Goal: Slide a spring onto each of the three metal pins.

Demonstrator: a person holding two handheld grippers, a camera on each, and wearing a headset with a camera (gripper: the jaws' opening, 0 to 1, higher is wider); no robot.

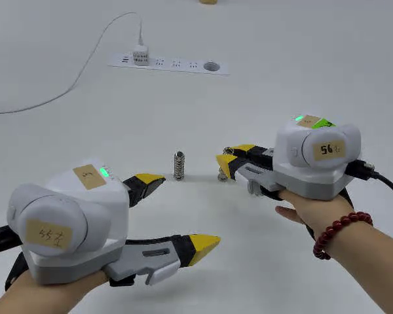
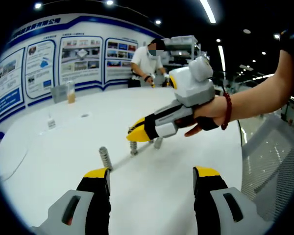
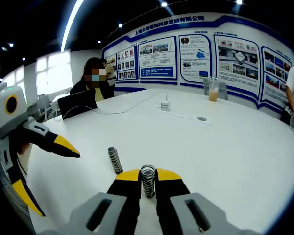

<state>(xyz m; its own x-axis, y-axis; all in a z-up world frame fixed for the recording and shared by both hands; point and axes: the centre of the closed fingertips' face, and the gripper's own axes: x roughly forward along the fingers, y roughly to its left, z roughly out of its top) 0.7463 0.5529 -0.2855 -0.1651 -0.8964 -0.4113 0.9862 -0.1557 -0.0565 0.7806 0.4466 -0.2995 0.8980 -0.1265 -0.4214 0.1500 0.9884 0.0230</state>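
Observation:
A metal pin wearing a spring stands upright on the white table; it is also in the left gripper view and the right gripper view. My right gripper is shut on a second spring, held upright just right of that pin. A small metal piece sits right under its tips; I cannot tell what it is. From the left, this gripper hovers over two small metal posts. My left gripper is open and holds nothing, nearer the front edge.
A white power strip with a plugged charger and its cable lies at the back of the table. Across the table a person sits behind a laptop, and a cup stands there too.

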